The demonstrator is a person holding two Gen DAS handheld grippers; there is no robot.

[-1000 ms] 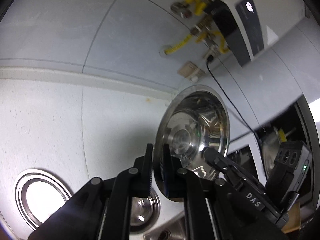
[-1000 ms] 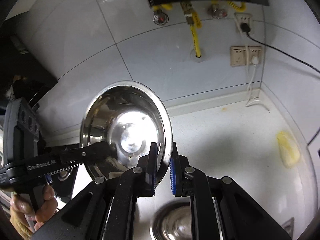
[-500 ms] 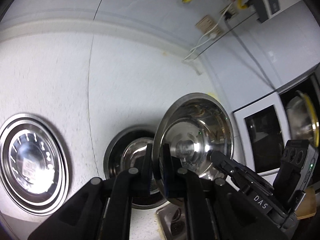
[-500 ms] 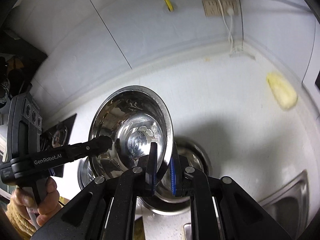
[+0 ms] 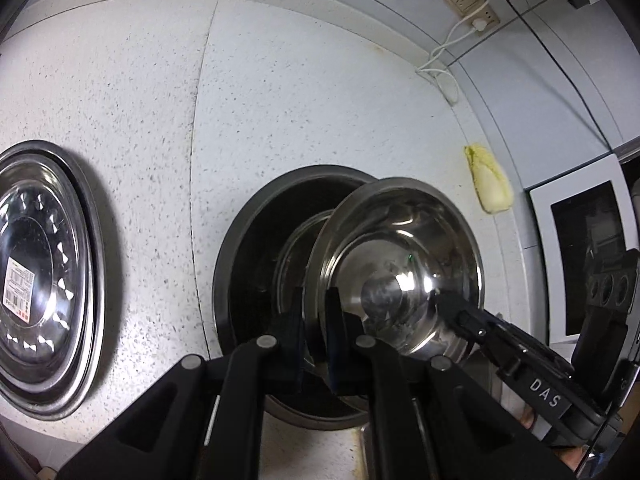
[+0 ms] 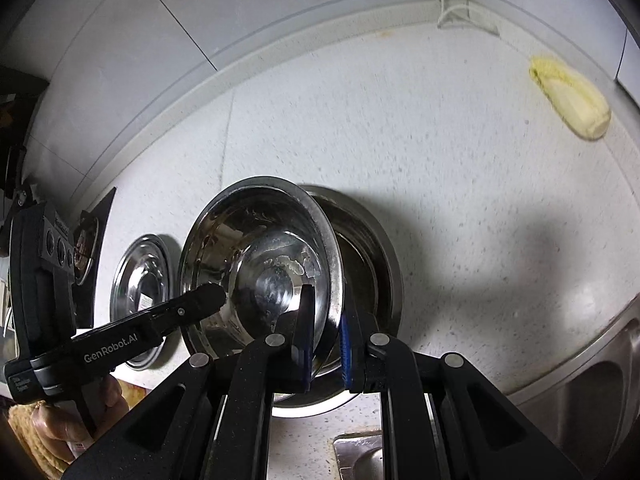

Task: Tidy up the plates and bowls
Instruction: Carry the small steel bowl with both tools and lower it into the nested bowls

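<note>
This is a home kitchen. A speckled white stone countertop (image 5: pixel 320 92) runs along a wall of large pale grey tiles (image 6: pixel 120 20), with a raised lip where the two meet. Steel bowls (image 5: pixel 400 264) and a stack of steel plates (image 5: pixel 40 272), one with a barcode sticker on it, sit on the counter. The corner of a steel sink (image 6: pixel 592 372) is set into the surface. A yellowish piece of cabbage (image 5: pixel 490 184) lies near the wall. Wall sockets (image 5: pixel 472 4) hold plugs with white and black cables, and a white built-in appliance with a dark glass door (image 5: pixel 588 264) stands at the counter's end.
</note>
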